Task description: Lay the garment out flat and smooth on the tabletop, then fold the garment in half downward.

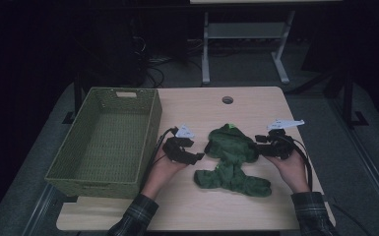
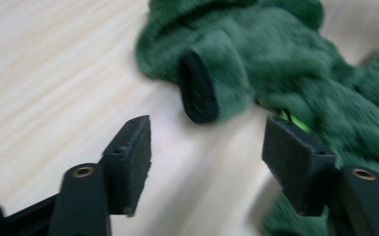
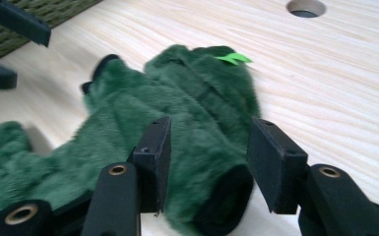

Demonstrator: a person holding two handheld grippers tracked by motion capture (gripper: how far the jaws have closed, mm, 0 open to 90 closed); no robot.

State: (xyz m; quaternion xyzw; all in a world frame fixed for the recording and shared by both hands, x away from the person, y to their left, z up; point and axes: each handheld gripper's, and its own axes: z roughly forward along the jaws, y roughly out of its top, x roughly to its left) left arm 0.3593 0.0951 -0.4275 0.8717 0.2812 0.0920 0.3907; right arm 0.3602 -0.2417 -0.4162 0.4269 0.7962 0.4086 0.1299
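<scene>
High view: a green fleece garment (image 1: 231, 160) lies mid-table (image 1: 256, 105), bare wood at 12 and 6 o'clock. Left gripper (image 1: 197, 156), jaws spread, sits just short of one black-lined cuff (image 2: 198, 88); right gripper (image 3: 206, 162), spread, straddles the other cuff. A woven basket (image 1: 103, 142) fills 9 o'clock.

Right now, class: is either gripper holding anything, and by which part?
Nothing is gripped. The right gripper is open with its fingers either side of the garment's sleeve cuff; the left gripper is open and empty.
</scene>
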